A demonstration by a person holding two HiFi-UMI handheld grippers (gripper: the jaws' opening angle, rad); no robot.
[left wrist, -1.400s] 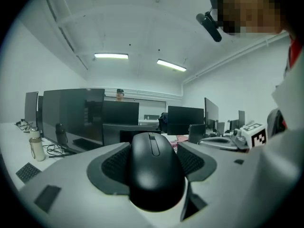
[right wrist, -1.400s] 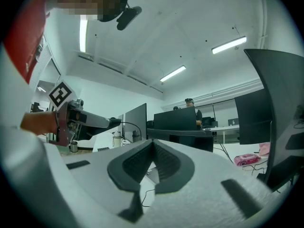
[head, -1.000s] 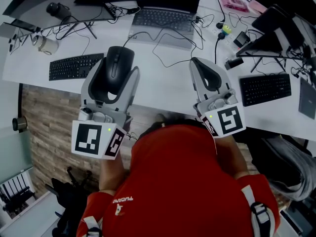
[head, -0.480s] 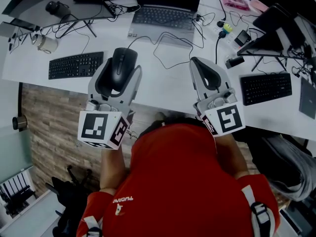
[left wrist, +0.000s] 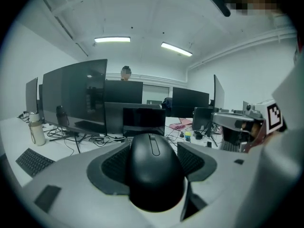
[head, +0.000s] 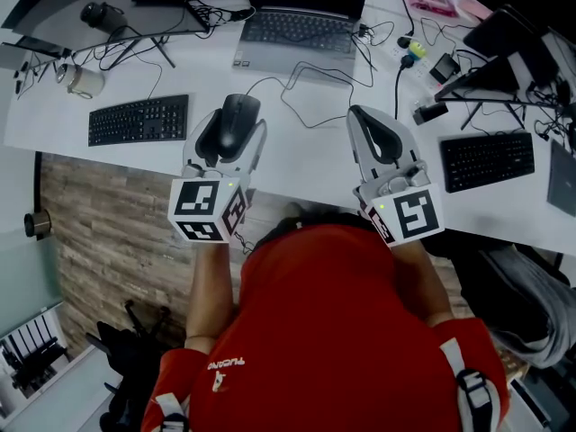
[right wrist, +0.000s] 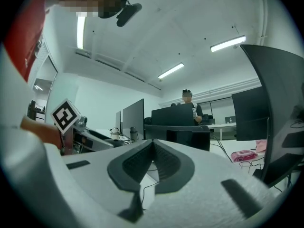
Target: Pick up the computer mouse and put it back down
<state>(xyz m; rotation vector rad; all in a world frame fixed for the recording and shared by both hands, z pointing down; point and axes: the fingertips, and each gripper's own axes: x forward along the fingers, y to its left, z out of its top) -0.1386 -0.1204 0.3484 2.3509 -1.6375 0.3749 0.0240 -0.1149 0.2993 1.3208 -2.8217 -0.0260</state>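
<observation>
A black computer mouse sits between the jaws of my left gripper, which is shut on its sides over the white desk. In the left gripper view the mouse fills the gap between the dark ribbed pads. A thin cable runs from the mouse's front toward the laptop. I cannot tell whether the mouse touches the desk. My right gripper hovers to the right near the desk's front edge, its jaws pressed together with nothing in them, and its pads meet in the right gripper view.
A laptop stands behind the mouse amid loose cables. A black keyboard lies left and another keyboard right. A mug sits far left, a pink item far back. Monitors ring the desk.
My left gripper has carried the mouse right and forward, and it looks smaller, so lower toward the desk. The right gripper has stayed put.
</observation>
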